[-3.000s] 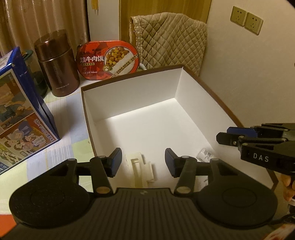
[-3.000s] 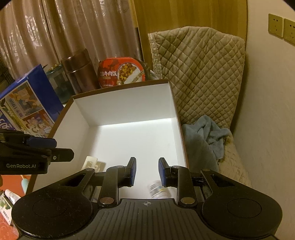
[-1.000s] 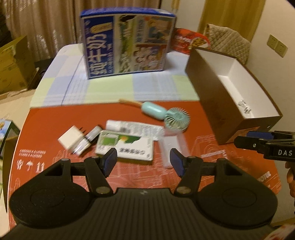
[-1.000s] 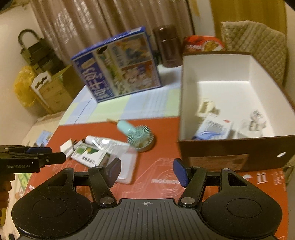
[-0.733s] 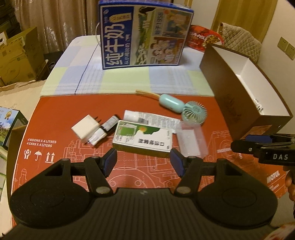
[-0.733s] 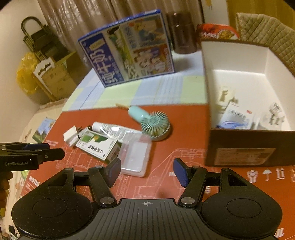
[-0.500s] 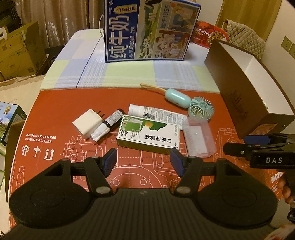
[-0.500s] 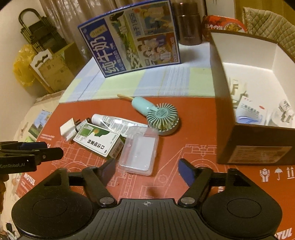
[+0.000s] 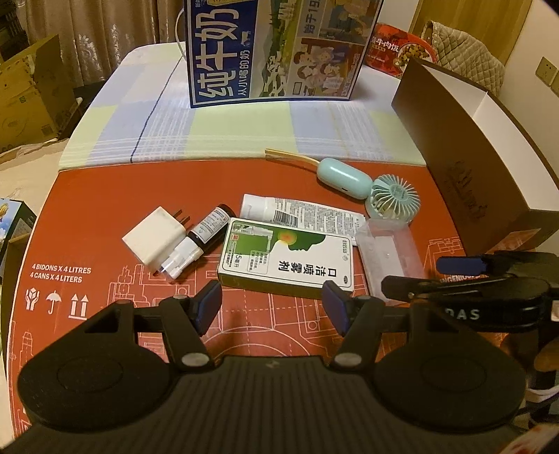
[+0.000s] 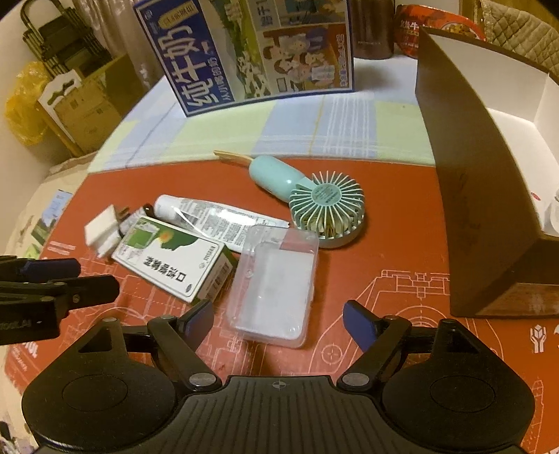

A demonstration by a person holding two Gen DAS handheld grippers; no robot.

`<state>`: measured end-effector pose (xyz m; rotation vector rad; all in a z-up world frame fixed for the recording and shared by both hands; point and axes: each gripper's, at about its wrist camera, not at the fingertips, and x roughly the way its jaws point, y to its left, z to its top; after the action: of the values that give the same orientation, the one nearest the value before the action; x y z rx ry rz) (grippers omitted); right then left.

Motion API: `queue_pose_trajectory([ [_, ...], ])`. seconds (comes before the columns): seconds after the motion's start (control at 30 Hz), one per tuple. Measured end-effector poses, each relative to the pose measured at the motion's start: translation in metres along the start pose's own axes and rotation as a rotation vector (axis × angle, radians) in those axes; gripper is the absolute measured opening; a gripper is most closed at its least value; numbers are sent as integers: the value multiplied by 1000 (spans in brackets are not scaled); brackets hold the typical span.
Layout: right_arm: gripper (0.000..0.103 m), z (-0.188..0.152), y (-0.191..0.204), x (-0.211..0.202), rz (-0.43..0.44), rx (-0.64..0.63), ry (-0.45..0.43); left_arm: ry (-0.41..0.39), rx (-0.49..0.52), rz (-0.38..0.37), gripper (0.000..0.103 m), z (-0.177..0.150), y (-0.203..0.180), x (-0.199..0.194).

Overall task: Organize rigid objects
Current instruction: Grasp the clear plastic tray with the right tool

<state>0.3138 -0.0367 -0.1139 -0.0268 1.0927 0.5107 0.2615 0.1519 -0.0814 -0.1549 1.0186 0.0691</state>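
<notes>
Loose items lie on a red mat: a green-and-white medicine box [image 9: 286, 258] [image 10: 171, 260], a clear plastic case [image 9: 387, 256] [image 10: 274, 290], a teal mini fan [image 9: 391, 200] [image 10: 325, 206], a white tube [image 9: 304, 218] [image 10: 216, 214], a small spray bottle [image 9: 201, 242] and a white charger plug [image 9: 155, 239] [image 10: 101, 232]. My left gripper [image 9: 272, 307] is open and empty, just in front of the medicine box. My right gripper [image 10: 279, 319] is open wide and empty, with the clear case between its fingertips' line. The brown box with white inside [image 9: 464, 157] [image 10: 489, 167] stands at the right.
A big blue milk carton [image 9: 276, 49] [image 10: 248, 52] stands at the back on a checked cloth. A red food tin [image 9: 398, 49] and a brown flask [image 10: 372, 28] stand behind it. Cardboard boxes [image 9: 24, 94] are on the floor at the left.
Both grippers left the box and swung left and down over the mat. They now hover close to the loose items. The right gripper has opened wider.
</notes>
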Motion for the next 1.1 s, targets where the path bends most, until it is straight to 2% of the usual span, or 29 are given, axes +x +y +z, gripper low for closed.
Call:
queue_pose_trajectory([
  [0.37,77,6,3,22,-27,-27,-4,12,36,-17,59,13,-6,14],
  [0.4,70,5,2,22,-25,-30,-2,12,42,-18,59,14,-8,16],
  [0.43,57,5,1,23,-19,-32,1,13,48,-20,59,15,-10,17],
  [0.57,52,3,-1,19,-16,-56,-4,17,73,-38,59,18,-17,23],
  [0.87,52,-1,-18,-3,-34,-37,-26,-16,189,-34,59,19,-47,33],
  [1.1,52,-5,-30,-12,-36,-7,-27,-30,311,50,59,6,-67,48],
])
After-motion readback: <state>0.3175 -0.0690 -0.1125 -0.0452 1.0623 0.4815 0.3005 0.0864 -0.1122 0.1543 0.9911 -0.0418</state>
